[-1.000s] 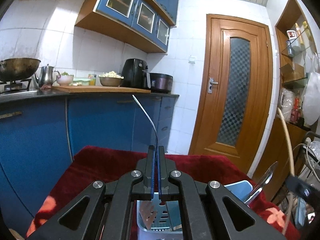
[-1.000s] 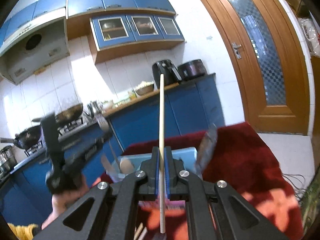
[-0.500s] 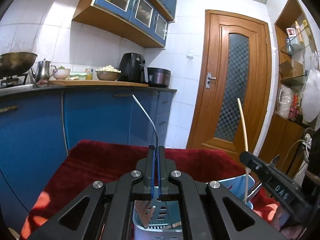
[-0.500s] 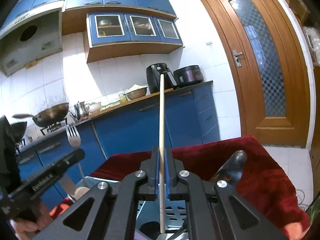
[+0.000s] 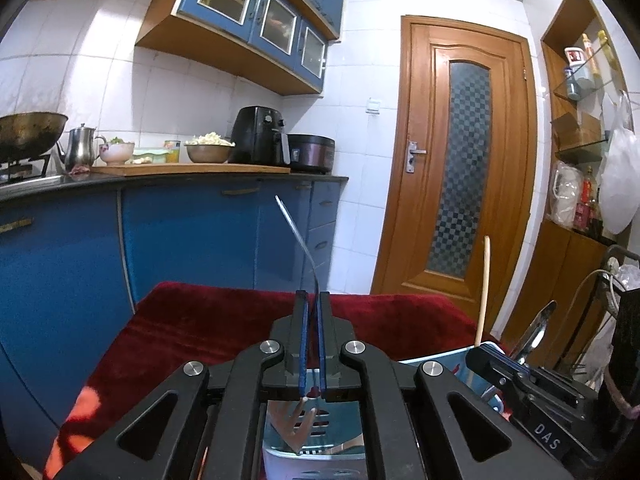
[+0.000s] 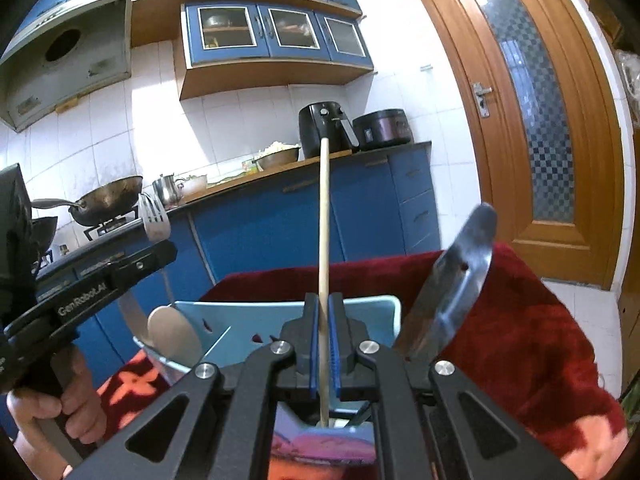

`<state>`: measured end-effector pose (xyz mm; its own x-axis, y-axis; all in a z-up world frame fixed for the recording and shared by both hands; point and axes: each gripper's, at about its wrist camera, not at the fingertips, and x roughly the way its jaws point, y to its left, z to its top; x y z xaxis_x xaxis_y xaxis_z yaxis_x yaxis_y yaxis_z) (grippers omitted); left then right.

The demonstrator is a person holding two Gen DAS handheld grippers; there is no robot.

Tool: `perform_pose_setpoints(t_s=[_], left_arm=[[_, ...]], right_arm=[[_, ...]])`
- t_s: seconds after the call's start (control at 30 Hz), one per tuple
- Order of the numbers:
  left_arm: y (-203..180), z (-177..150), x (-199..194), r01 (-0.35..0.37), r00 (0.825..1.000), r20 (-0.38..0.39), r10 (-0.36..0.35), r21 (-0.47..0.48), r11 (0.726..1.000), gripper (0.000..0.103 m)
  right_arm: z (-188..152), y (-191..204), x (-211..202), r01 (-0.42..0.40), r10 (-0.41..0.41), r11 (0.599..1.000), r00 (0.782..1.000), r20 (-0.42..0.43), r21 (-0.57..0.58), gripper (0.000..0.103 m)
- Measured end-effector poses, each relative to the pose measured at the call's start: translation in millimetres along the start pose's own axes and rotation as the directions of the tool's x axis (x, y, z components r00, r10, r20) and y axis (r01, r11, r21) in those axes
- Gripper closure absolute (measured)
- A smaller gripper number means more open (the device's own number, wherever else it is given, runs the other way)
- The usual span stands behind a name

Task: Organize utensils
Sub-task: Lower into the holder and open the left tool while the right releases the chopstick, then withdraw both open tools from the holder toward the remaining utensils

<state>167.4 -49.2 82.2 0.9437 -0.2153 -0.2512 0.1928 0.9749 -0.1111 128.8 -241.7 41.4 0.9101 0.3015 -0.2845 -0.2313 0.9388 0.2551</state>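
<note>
My left gripper (image 5: pixel 312 300) is shut on a metal fork (image 5: pixel 297 236), whose head rises edge-on above the jaws while its lower end hangs over the light blue utensil basket (image 5: pixel 276 454). In the right wrist view, the left gripper (image 6: pixel 158 254) sits at the left with the fork (image 6: pixel 154 220) tines-up. My right gripper (image 6: pixel 324 305) is shut on a wooden chopstick (image 6: pixel 324 220) that stands upright with its lower end inside the basket (image 6: pixel 380 312). A wooden spoon (image 6: pixel 174 336) and a metal ladle (image 6: pixel 460 280) stand in the basket. The right gripper (image 5: pixel 484 356) and chopstick (image 5: pixel 485 288) show at the lower right.
The basket rests on a table under a red cloth (image 6: pixel 528 340). Behind it are blue cabinets (image 5: pixel 192 236), a counter with an air fryer (image 5: pixel 260 136), and a wok (image 6: pixel 108 200) on the stove. A wooden door (image 5: pixel 460 168) is at the right. A person's hand (image 6: pixel 60 400) holds the left gripper.
The right gripper has come in from the right and sunk toward the basket, so the chopstick's lower end now stands inside it. The left gripper and fork have barely shifted.
</note>
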Motion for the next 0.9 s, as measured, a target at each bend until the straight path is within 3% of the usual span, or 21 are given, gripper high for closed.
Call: perform_pose_setpoints(t_s=[0.07, 0.13, 0.2, 0.5, 0.9], left_arm=[[-2, 0, 0, -0.004, 1.0, -0.001, 0.004, 0.013, 1.0, 0.096], [-4, 0, -2, 0.001, 1.0, -0.01, -0.001, 0.019, 1.0, 0.087], [-5, 1, -4, 0.01, 1.0, -0.023, -0.009, 0.015, 1.0, 0.087], [-8, 12, -22, 0.047, 0.998, -0.034, -0.047, 0.005, 0.999, 0.087], [-5, 13, -72, 0.048, 0.997, -0.062, -0.046, 0.024, 0.999, 0.087]], right_arm=[[-1, -5, 0, -0.004, 0.004, 1.0, 1.0, -0.017, 0.023, 0.095], [-2, -8, 0, -0.002, 0.003, 0.999, 1.0, -0.022, 0.042, 0.084], [-1, -9, -4, -0.004, 0.005, 0.999, 1.0, -0.012, 0.05, 0.08], [3, 8, -31, -0.001, 0.001, 1.0, 1.0, 0.006, -0.002, 0.077], [7, 21, -82, -0.004, 0.003, 0.999, 1.0, 0.005, 0.036, 0.077]])
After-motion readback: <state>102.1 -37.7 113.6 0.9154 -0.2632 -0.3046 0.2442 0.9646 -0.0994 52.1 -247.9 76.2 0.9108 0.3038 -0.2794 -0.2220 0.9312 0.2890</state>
